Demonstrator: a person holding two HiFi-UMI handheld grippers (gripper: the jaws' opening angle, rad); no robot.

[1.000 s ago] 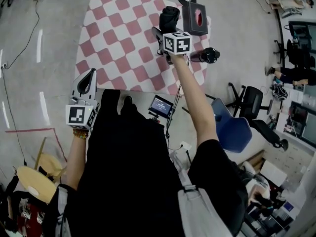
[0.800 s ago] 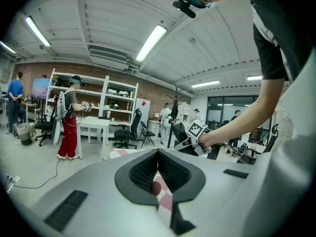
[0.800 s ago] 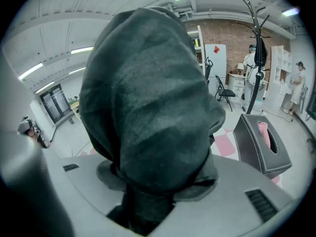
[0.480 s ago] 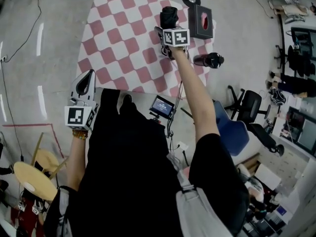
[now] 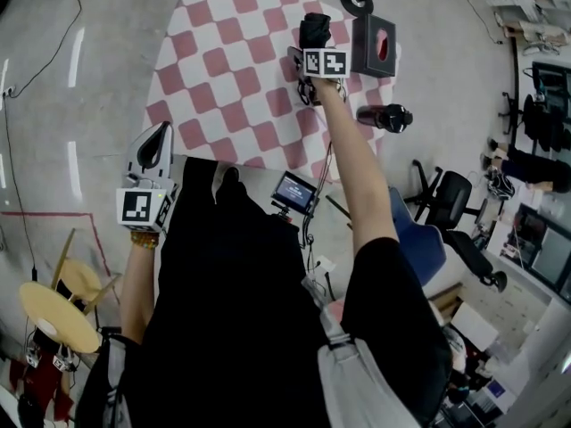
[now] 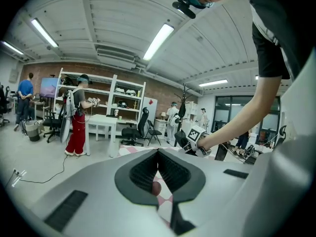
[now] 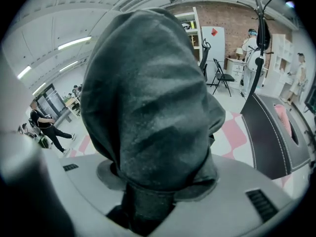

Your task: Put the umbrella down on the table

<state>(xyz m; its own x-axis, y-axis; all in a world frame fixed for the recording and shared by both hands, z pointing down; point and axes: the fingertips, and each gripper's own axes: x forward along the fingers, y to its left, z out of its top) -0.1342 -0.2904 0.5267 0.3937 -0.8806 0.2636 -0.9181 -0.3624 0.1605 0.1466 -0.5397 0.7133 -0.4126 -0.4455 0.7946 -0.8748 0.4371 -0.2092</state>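
Observation:
A folded black umbrella (image 5: 313, 30) hangs just above the pink-and-white checkered table (image 5: 223, 69), near its right side. My right gripper (image 5: 314, 53) is shut on its lower end and points steeply down. In the right gripper view the umbrella's dark fabric (image 7: 148, 98) fills the middle, clamped between the jaws of the right gripper (image 7: 145, 199). My left gripper (image 5: 159, 136) is off the table's near left corner, shut with nothing in it. In its own view the left gripper (image 6: 158, 154) has its tips meeting.
A black tissue box (image 5: 373, 45) stands on the table right of the umbrella, with a round black stand base (image 5: 357, 0) behind it. A dark bottle (image 5: 385, 117) lies at the table's right edge. A small monitor (image 5: 293, 192) and a blue chair (image 5: 419, 239) are nearby.
My right gripper has sunk toward the tablecloth with the umbrella still in it. The left gripper has hardly shifted.

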